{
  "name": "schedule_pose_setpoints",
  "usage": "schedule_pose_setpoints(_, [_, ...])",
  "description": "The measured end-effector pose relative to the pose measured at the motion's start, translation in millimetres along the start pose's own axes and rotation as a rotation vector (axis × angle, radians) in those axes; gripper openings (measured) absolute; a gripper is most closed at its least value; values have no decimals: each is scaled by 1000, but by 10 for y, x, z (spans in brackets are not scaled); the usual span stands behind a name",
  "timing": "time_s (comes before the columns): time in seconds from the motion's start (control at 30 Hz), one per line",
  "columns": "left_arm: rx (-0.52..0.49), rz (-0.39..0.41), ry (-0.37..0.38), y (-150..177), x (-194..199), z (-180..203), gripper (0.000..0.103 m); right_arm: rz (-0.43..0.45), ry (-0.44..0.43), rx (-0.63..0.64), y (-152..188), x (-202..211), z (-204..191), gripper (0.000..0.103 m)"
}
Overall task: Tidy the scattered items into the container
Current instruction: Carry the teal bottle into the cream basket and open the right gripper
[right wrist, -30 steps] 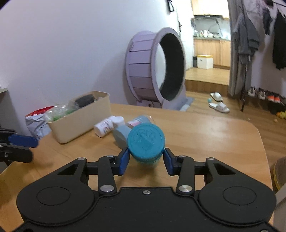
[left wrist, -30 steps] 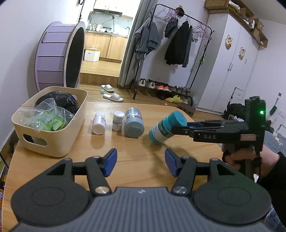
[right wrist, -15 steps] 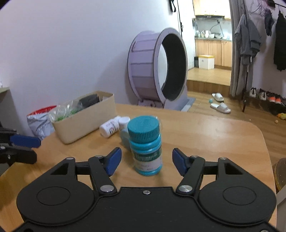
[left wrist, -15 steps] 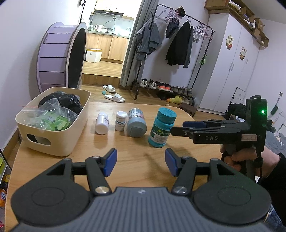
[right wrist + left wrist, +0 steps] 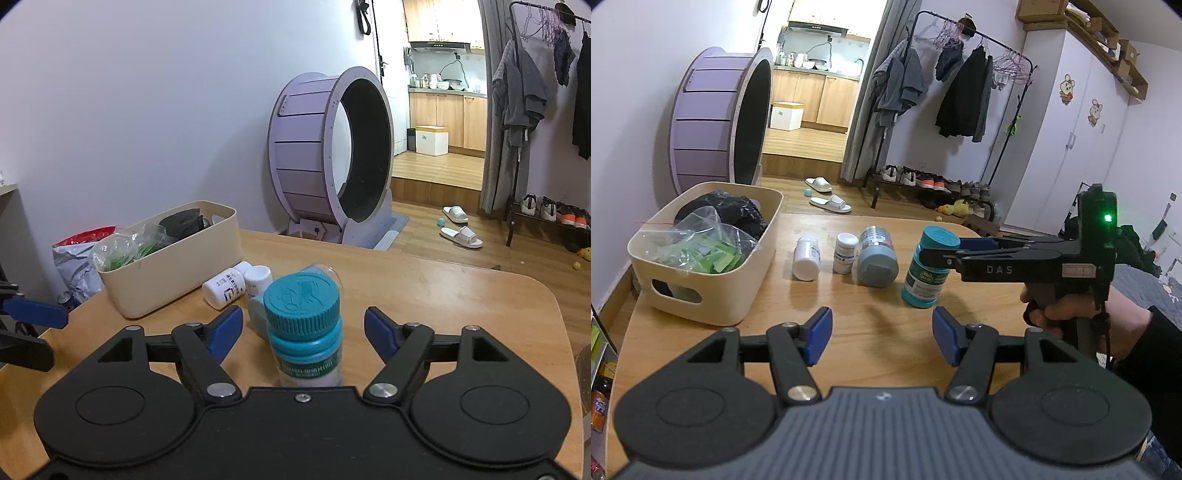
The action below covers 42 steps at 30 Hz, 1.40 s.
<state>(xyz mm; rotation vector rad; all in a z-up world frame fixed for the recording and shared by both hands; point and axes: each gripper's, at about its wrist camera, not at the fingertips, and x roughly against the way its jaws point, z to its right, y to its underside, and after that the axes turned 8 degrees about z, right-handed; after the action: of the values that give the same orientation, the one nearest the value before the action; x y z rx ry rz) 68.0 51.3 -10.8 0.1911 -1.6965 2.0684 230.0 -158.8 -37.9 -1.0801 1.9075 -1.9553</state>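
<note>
Standing upright on the desk point(image 5: 871, 332), toward its right side and nearer the front edge than the other bottles, the teal bottle point(image 5: 304, 328) sits between the right gripper point(image 5: 303, 328) fingers, which are spread wide with clear gaps either side of the cap, gripping nothing. Looks like a rigid plastic pill bottle: probably light, stiff walls, glossy label that could slip, ribbed cap that should bite better (contents unknown, so weight is a guess). I'd grab across the cap or the shoulder just under it; a low grip on the label risks it pivoting. It's tall for its base, so a one-sided nudge could tip it. Right gripper is level, pointing across the desk toward the left edge, held pistol-style by a hand point(image 5: 1067, 314) in a dark sleeve at the right edge. Left gripper point(image 5: 882, 339) hovers over the front edge, pointing toward the back, fingers also wide and empty. Cream container point(image 5: 713, 280) sits at the left edge, already holding a clear bag of green packets point(image 5: 701, 251) and a black bag point(image 5: 735, 210). Between it and the teal bottle: a white bottle point(image 5: 807, 256) lying on its side, a small white bottle point(image 5: 846, 253) upright, a grey-blue jar point(image 5: 877, 256) on its side, all outside the container.
</note>
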Motion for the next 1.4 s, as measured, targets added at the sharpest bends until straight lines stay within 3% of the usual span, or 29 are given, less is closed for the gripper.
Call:
schedule_pose_setpoints(0.03, [1,1,-2,-1,4,-7,59,-1,-2,0,0,-20,-1,71])
schedule_pose_setpoints(0.13, [5,2,-8,-4,17,-27,59,-9,-8,-18,-5,-65,19,46])
schedule_pose_setpoints(0.53, [36,29,-65,-34,174,-188,59,20,-38,-69,-73,41,12,46])
schedule_pose_setpoints(0.87, [52,63,-134,-122,395,-372,60,65,-74,-31,-399,104,-198,46])
schedule_pose_setpoints(1.07, [44,94,-177,-229,511,-474,68,91,-119,-20,-646,-27,-378,46])
schedule_pose_setpoints(1.4, [43,125,-215,-375,556,-672,71,87,-176,19,-961,-516,-659,46])
